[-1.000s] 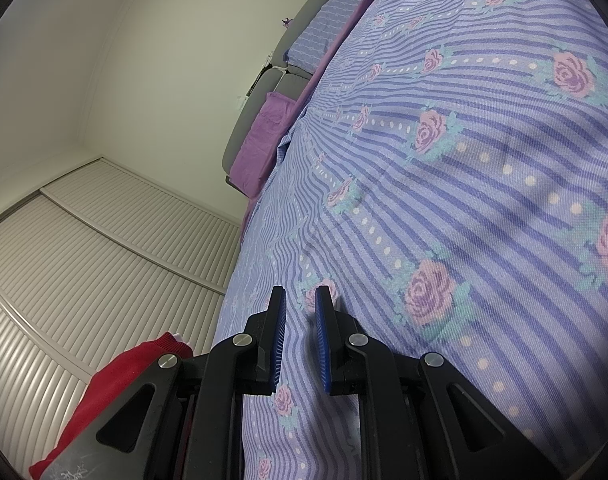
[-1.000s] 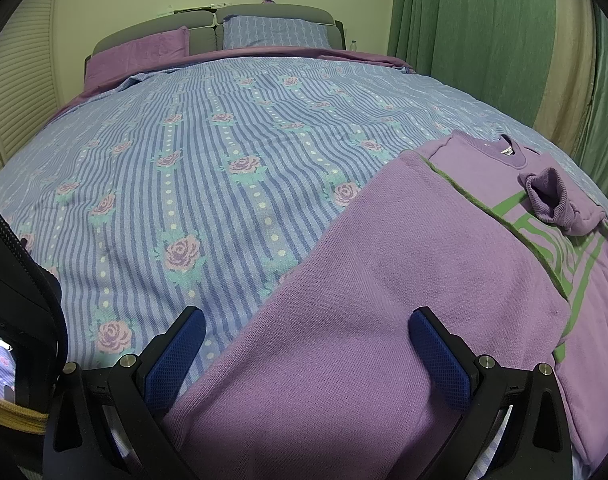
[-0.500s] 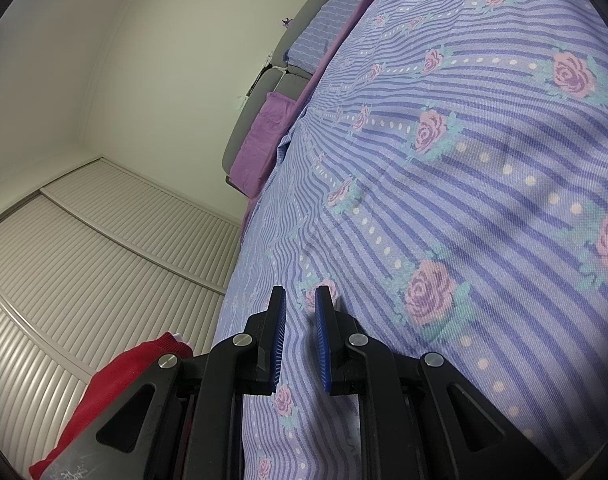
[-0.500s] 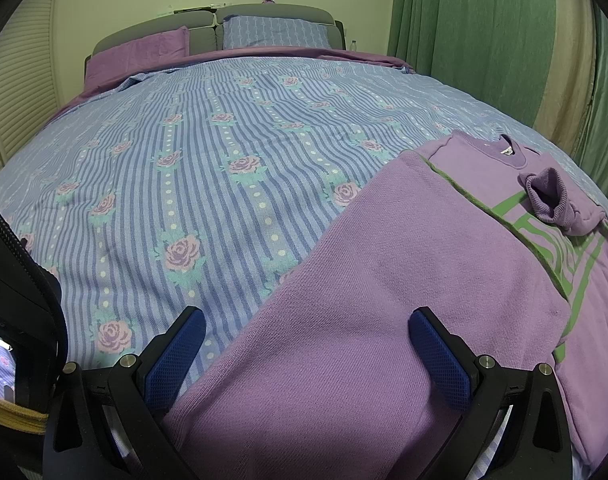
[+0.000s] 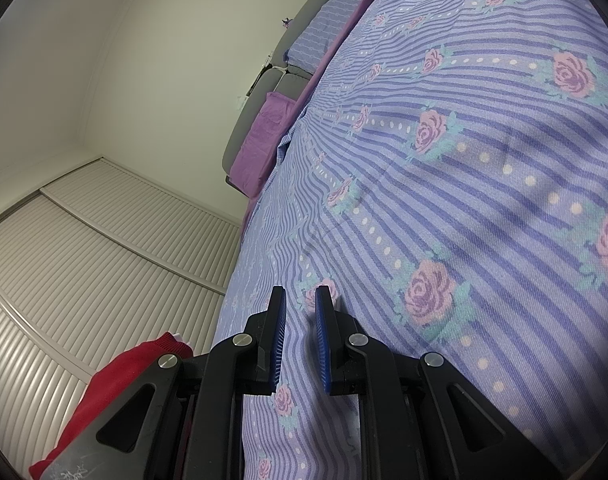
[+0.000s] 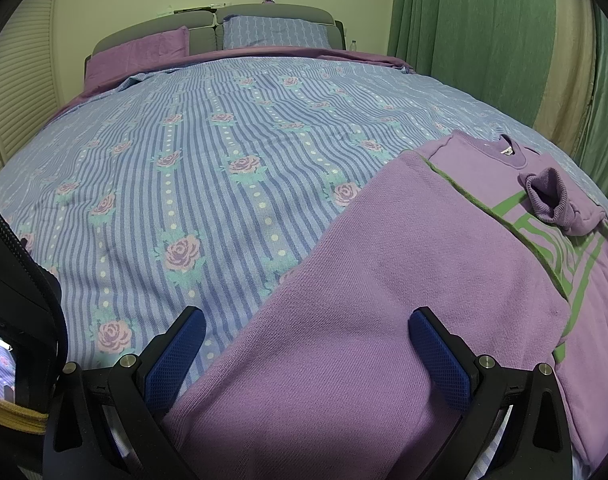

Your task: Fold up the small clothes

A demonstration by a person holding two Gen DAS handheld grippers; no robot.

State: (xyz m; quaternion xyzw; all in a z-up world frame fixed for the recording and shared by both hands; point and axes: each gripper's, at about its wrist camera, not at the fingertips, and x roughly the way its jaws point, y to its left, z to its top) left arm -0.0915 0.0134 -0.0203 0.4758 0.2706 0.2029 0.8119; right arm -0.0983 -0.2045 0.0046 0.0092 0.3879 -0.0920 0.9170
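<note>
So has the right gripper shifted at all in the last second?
No. The right gripper sits the same against the purple sweater and the bedspread roses.

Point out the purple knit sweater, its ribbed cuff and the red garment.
purple knit sweater [image 6: 384,280], right wrist view, on the folded-over body panel.
ribbed cuff [image 6: 550,194], right wrist view, on the cuff's rim.
red garment [image 5: 119,376], left wrist view, on its middle.
</note>
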